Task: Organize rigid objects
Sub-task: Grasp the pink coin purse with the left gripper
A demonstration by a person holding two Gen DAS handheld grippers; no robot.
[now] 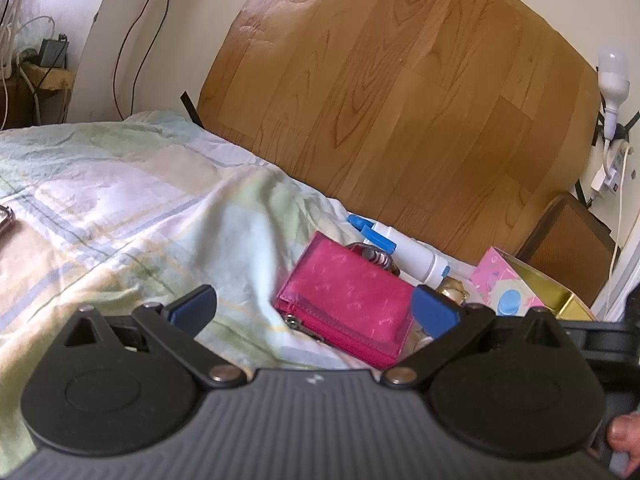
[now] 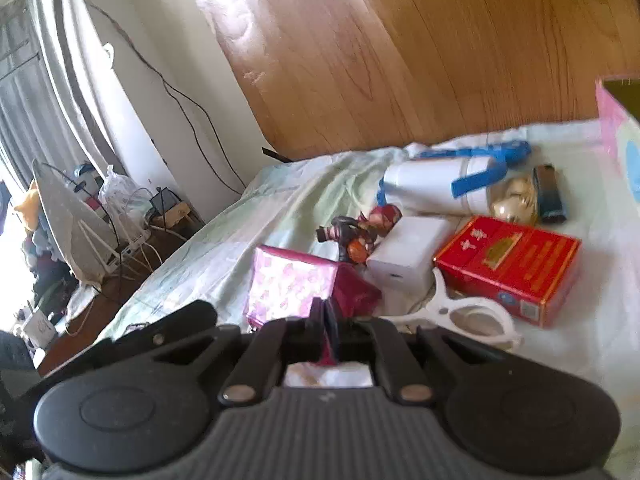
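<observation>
A pink zip wallet (image 1: 348, 300) is held up above the pale checked bedsheet (image 1: 120, 208). My left gripper (image 1: 316, 310) is open and empty, its blue pads on either side of the wallet's near end. My right gripper (image 2: 326, 320) is shut on the wallet (image 2: 296, 284), pinching its near edge. Beyond it in the right wrist view lie a small figurine (image 2: 356, 232), a white adapter block (image 2: 408, 256), a red box (image 2: 508, 268), a white bottle with a blue strap (image 2: 440, 184), a gold trinket (image 2: 516, 200), a dark lighter (image 2: 550, 194) and a white clip (image 2: 468, 316).
A pink gift box (image 1: 520, 288) with a gold inside stands open at the right; its edge shows in the right wrist view (image 2: 618, 136). A wooden headboard (image 1: 400, 92) backs the bed. Cables and clutter sit on the floor at the left (image 2: 120, 216).
</observation>
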